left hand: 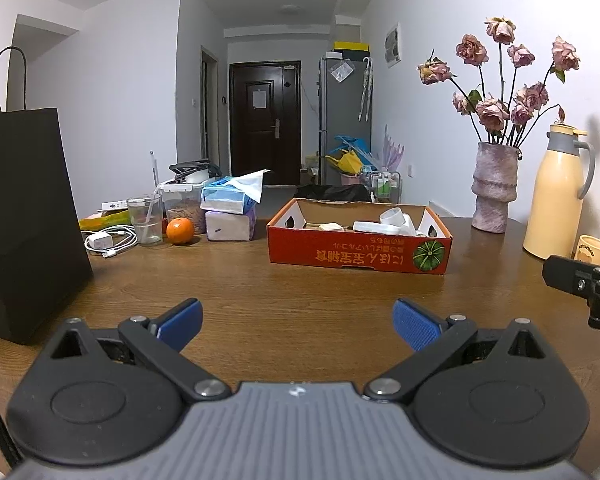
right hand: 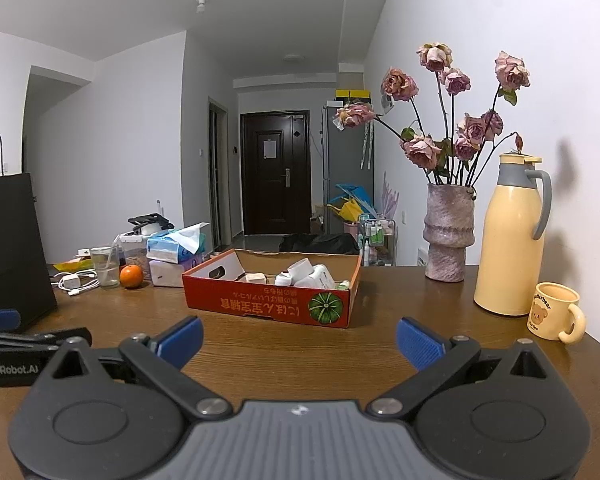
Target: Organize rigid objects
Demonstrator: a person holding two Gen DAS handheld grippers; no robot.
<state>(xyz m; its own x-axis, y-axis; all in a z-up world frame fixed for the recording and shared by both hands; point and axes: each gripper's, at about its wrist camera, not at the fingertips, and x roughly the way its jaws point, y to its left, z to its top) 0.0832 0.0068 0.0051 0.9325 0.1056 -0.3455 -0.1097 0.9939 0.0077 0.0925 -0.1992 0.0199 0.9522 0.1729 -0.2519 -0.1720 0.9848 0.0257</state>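
Black bag (left hand: 24,216): 9 o'clock, upright on wooden table (left hand: 240,280).
Left gripper (left hand: 298,322): 6 o'clock, blue pads spread wide, empty.
Orange box (left hand: 358,248): 12 o'clock, white rigid items (left hand: 394,222) inside.
Right gripper (right hand: 300,338): jaws wide apart, empty.
Vase (right hand: 449,232), yellow flask (right hand: 510,240), mug (right hand: 554,316): 2 o'clock.

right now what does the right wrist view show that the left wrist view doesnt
Only the right wrist view shows the whole bear mug with its handle, and the open right gripper. Only the left wrist view shows the open left gripper head-on and the full black paper bag. Both share the red cardboard box, orange, vase of dried roses and yellow thermos.
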